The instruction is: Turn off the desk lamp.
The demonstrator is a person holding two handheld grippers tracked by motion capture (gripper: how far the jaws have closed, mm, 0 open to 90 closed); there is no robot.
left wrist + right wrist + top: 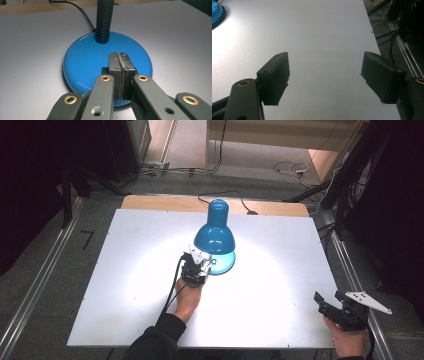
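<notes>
lamp (215,237) mid-surface, lit | left tool (120,75) pinched together, empty, over lamp base (85,57), maybe pressing a switch | right tool (325,77) wide, idle at surface edge | progress: cannot tell

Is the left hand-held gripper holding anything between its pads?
No: the left hand-held gripper has its pads pressed together, empty, over the lamp base.
</notes>
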